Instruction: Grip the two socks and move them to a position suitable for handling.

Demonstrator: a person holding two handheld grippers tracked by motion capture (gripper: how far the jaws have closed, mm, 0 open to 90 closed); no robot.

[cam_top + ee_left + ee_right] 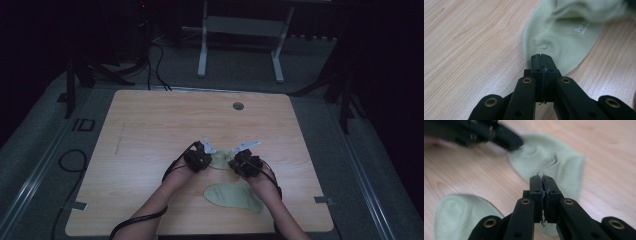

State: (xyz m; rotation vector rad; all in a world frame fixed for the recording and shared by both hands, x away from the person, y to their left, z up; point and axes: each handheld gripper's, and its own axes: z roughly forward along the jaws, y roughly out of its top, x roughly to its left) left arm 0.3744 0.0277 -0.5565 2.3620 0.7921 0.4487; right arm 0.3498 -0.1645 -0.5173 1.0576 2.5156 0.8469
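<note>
— Where do the two tools sit?

— Both are low over the near middle of the wooden table (150, 130), close together; the left gripper (199, 156) is just left of a pale green sock (220, 161) and the right gripper (246, 164) is just right of it; a forearm and hand come up from the bottom edge behind each one, and a black cable (137, 220) trails off the near edge on the left side.

— How do the left jaws stand?

— Pressed together with no gap; in the left gripper view the left gripper (541, 58) has its tips at the sock's (564, 37) rounded edge, and the cloth seems pinched between them, bunching into folds farther off; small white lettering (584, 28) is printed on the fabric.

— And the right one?

— Also closed tight; in the right gripper view the right gripper (542, 180) has its tips on the ribbed part of the same sock (564, 167), with cloth caught in the seam between them; the other tool appears blurred at upper left, its tip on the sock's far edge.

— Is there anything else on the table?

— A second sock (234, 197) of the same green lies flat nearer the person, just beside the right forearm, apart from the held one; the right gripper view has it at lower left (461, 217); a small round grommet (238, 106) sits near the table's far edge.
</note>
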